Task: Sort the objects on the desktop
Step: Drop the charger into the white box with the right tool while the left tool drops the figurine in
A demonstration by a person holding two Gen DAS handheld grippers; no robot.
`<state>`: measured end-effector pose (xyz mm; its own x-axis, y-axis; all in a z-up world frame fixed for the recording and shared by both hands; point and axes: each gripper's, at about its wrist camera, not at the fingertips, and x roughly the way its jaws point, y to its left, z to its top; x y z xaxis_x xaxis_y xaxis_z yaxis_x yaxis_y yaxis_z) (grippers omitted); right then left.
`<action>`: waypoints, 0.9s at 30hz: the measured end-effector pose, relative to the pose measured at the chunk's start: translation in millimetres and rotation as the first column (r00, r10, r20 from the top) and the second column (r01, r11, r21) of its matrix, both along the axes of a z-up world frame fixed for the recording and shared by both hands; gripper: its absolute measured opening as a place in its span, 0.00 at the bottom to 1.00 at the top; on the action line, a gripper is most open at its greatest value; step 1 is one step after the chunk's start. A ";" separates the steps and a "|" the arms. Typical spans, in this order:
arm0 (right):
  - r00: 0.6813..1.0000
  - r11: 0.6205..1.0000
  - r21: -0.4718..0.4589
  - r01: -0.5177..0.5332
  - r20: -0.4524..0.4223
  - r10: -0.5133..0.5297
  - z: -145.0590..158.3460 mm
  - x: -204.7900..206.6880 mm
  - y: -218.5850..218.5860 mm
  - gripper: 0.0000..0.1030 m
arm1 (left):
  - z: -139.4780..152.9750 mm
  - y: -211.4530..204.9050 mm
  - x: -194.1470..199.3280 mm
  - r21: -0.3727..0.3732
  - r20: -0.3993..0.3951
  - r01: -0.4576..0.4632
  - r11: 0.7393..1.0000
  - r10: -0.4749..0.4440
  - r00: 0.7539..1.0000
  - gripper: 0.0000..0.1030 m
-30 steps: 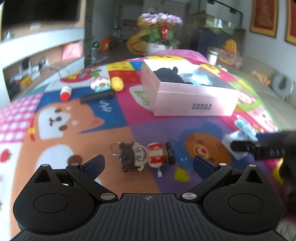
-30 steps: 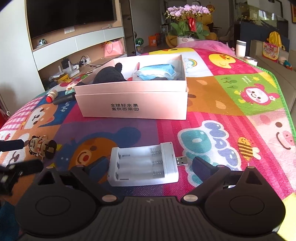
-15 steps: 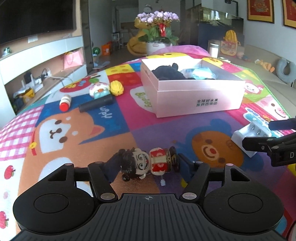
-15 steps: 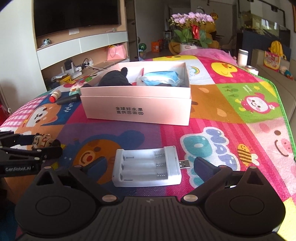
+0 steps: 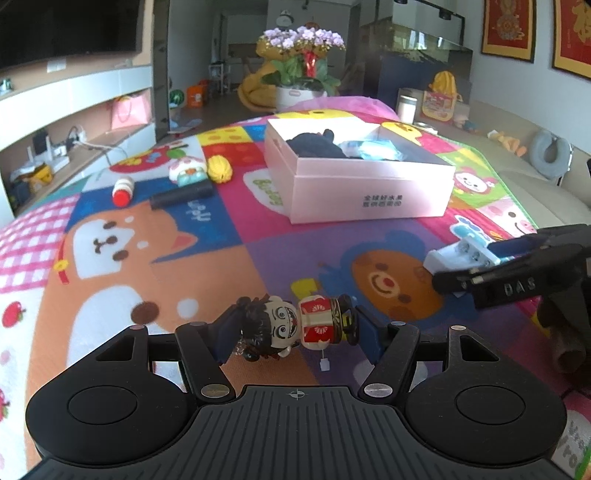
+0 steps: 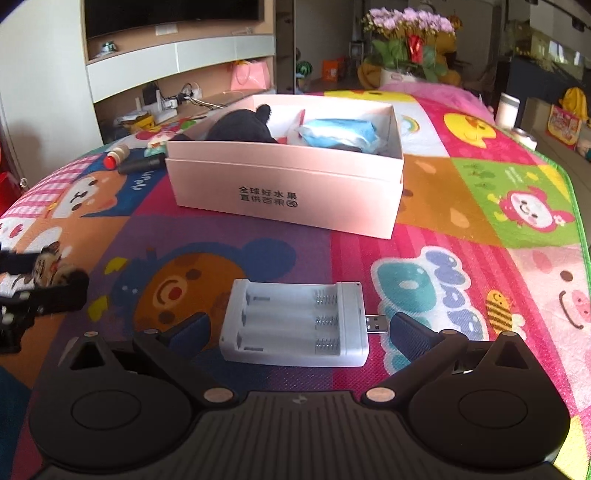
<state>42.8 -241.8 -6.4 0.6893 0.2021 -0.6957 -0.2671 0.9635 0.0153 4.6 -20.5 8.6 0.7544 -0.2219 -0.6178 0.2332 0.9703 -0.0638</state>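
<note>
Two grippers sit near the mat's [image 6: 461,236] front edge: our left gripper [image 5: 297,330] clenches a little doll [image 5: 295,326] lying sideways, while our right gripper [image 6: 295,328] stands wide, released, around a white battery charger [image 6: 295,323] resting on the mat.

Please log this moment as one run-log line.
left gripper: shut on figurine | right gripper: open around battery charger | pink box: untouched

Home living room indicated. Wall-mounted television [image 6: 170,14] and built-in shelving [image 6: 177,66] seen far left; potted orchids [image 5: 304,38] at far centre; framed red prints [image 5: 508,29] hung far right; grey sofa [image 5: 535,184] placed right. Cartoon play mat [image 6: 480,206] spread in near area.
</note>
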 end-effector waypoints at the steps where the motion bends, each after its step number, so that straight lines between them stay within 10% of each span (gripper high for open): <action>1: 1.000 1.000 0.002 0.009 0.004 -0.009 0.2 0.5 -0.6 0.94 | -0.2 0.4 -0.5 -0.002 -0.001 0.002 1.000 -0.002 1.000 0.68; 9: 0.999 0.999 -0.008 -0.033 0.021 0.033 13.8 -13.1 4.8 0.88 | 9.5 -3.2 -10.7 0.035 0.026 0.011 0.999 -0.012 1.000 0.68; 21: 0.960 1.000 0.009 -0.026 0.279 0.022 96.3 -74.1 -25.4 0.88 | 77.6 -23.4 -20.4 0.109 0.201 0.067 0.992 -0.088 0.976 0.68; 27: 0.906 0.997 0.041 0.065 0.417 -0.076 139.6 -71.9 -41.1 0.88 | 132.0 -36.8 37.2 0.004 0.308 0.092 0.996 -0.089 0.947 0.68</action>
